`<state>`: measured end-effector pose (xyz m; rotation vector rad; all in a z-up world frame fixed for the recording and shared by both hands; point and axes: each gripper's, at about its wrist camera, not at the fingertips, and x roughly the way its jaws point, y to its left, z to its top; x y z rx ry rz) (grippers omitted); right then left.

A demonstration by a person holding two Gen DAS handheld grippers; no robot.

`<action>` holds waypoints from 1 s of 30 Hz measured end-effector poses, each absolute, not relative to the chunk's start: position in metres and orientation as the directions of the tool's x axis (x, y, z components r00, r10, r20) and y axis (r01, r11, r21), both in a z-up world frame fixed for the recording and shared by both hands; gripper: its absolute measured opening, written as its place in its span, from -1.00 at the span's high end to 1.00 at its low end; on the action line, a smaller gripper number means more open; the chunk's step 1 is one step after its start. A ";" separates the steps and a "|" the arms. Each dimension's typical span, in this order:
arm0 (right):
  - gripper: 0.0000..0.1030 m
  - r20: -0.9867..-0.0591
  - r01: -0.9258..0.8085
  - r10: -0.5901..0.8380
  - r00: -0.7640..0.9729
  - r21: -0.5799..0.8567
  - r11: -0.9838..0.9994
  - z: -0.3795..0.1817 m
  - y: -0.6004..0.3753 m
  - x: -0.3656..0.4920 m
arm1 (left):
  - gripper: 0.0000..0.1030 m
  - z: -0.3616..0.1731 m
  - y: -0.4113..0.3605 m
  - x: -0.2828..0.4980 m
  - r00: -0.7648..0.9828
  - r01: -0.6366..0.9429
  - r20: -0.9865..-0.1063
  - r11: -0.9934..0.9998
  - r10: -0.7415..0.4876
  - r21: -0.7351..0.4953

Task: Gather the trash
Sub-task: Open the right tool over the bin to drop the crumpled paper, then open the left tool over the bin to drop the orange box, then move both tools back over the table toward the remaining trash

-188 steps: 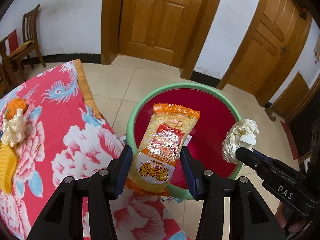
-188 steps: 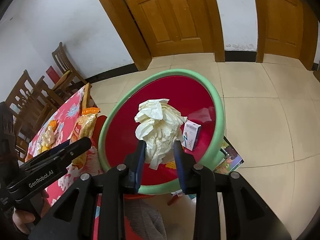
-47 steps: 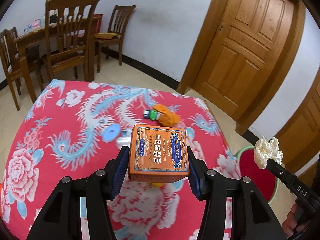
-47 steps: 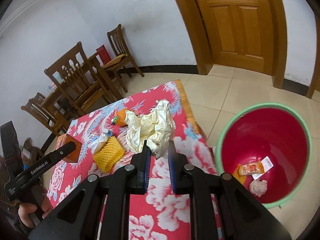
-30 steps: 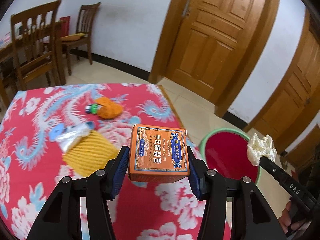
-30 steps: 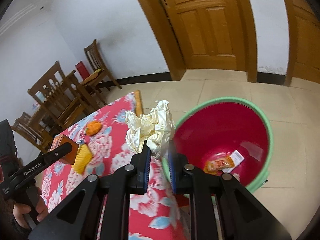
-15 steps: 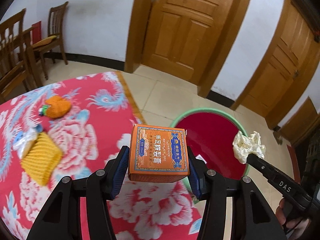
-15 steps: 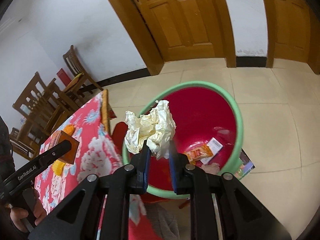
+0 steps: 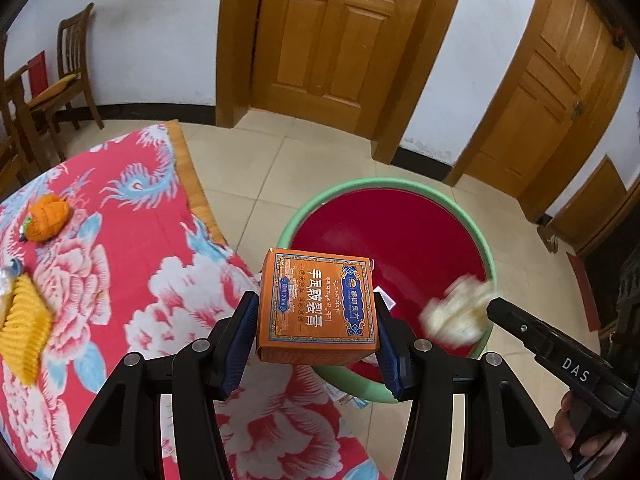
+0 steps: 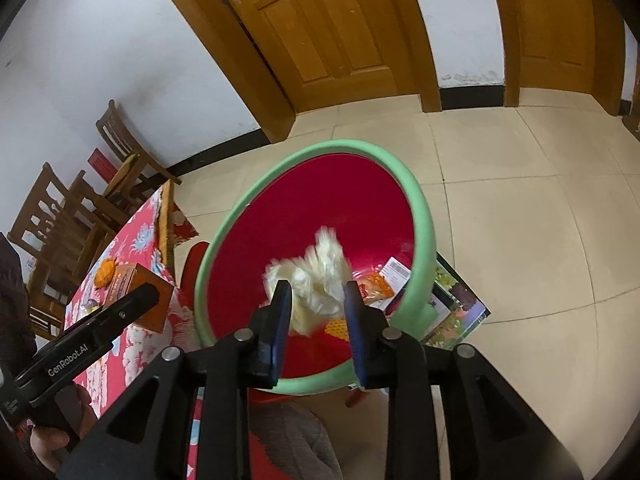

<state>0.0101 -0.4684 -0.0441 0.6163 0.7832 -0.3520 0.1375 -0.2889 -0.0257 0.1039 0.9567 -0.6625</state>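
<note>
Right wrist view: our right gripper point(image 10: 316, 300) gapes, its paper wad point(image 10: 316, 284) dropping into the bin point(image 10: 420, 216) onto wrappers. Our left gripper point(image 9: 316, 320) clamps the box point(image 9: 316, 308) at the rim; table point(image 9: 120, 280) scraps remain.

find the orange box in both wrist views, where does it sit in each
Left wrist: the orange box sits at centre, clamped between the left gripper fingers, in front of the bin.
Right wrist: the same box is small at the left edge, over the red cloth.
Shared landmark: the green-rimmed red bin, with blurred crumpled paper over it.
</note>
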 end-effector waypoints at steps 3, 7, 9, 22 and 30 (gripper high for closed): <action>0.39 -0.745 0.515 -0.069 0.663 0.388 0.764 -0.047 -0.471 0.007 | -0.08 -0.030 -0.295 0.138 0.386 0.570 -0.791 0.797 -0.474 -0.199; 0.36 -0.740 0.517 -0.069 0.669 0.397 0.758 -0.046 -0.474 0.005 | -0.09 -0.035 -0.304 0.138 0.374 0.584 -0.798 0.788 -0.472 -0.192; 0.35 -0.738 0.518 -0.071 0.671 0.398 0.757 -0.045 -0.475 0.004 | -0.09 -0.037 -0.308 0.138 0.369 0.594 -0.797 0.781 -0.477 -0.193; 0.35 -0.736 0.535 -0.078 0.672 0.411 0.738 -0.044 -0.482 -0.004 | -0.33 -0.035 -0.327 0.127 0.340 0.655 -0.789 0.731 -0.512 -0.192; 0.34 -0.725 0.518 -0.073 0.684 0.413 0.749 -0.040 -0.475 -0.004 | -0.33 -0.027 -0.309 0.127 0.365 0.626 -0.780 0.754 -0.508 -0.199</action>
